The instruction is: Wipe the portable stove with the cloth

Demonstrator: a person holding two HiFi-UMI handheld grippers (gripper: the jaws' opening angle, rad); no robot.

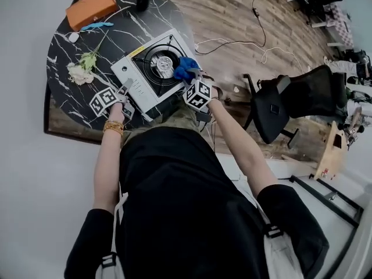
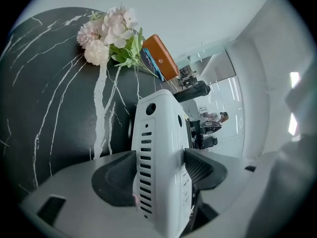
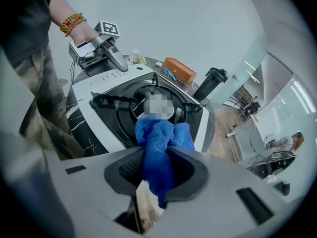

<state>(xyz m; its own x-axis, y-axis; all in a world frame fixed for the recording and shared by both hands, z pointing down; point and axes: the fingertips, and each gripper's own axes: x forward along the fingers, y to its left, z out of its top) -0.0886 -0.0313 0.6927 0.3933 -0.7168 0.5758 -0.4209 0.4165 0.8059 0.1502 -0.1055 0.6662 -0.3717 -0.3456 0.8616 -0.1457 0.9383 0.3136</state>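
White portable stove (image 1: 132, 74) with a black round burner well (image 1: 158, 63) stands on the black, white-veined marble counter (image 1: 64, 51), near its front edge. Left gripper (image 2: 161, 170) clamps the stove's vented side wall between both pads. Right gripper (image 3: 158, 170) clamps a bunched blue terry cloth (image 3: 159, 138), held at the burner well's rim.
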